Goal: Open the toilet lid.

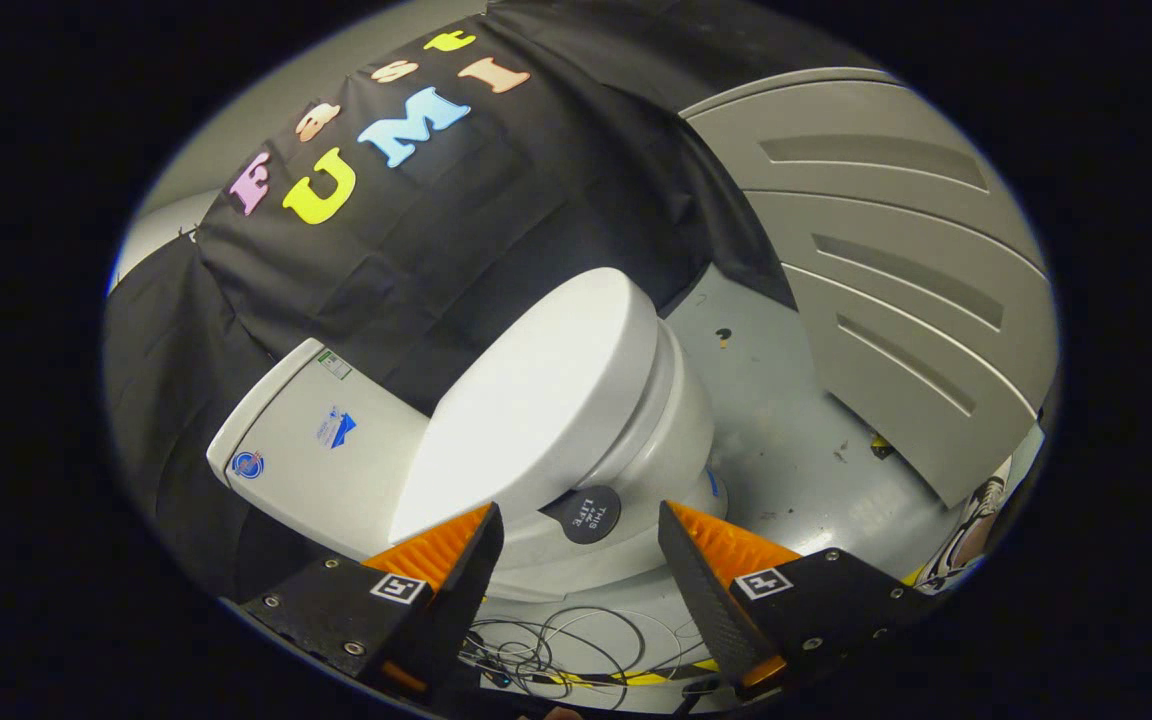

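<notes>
The hand-held gripper hangs released, fingers spread and empty, with the closed toilet lid just ahead, its long axis running away beyond the left finger.

The left orange finger covers the near corner of the white plastic toilet lid. The lid hides the bowl's inside. The stickers on the white toilet tank, at ten o'clock from the fingers, are too small to make out.
</notes>
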Available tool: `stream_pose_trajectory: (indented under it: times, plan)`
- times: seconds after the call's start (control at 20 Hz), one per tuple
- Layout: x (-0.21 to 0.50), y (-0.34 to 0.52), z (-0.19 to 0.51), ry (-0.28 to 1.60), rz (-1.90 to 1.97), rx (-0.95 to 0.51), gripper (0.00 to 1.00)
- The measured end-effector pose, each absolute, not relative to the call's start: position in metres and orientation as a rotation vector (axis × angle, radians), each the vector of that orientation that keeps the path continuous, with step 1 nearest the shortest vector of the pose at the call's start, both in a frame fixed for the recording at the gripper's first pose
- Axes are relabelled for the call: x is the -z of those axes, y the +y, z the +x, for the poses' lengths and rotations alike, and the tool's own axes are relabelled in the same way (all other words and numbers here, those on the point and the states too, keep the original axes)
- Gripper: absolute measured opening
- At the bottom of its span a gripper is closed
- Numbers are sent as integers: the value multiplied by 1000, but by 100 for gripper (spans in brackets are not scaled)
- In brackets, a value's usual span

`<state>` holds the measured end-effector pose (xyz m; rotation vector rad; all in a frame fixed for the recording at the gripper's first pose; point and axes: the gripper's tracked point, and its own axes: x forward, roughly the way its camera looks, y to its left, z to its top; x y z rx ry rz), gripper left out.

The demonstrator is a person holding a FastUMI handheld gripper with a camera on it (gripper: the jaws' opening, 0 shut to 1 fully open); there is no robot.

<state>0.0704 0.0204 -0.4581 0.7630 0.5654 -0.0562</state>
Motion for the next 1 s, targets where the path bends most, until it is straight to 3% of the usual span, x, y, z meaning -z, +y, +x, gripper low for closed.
stream_pose_trajectory:
  times: [0.45,0.55,0.8,1.0]
  plan:
    - [483,23,85,509,1092,89,94]
    - [486,26,95,489,1149,75,90]
    - [494,42,98,469,1248,47,61]
    - [492,35,115,444,1287,104,42]
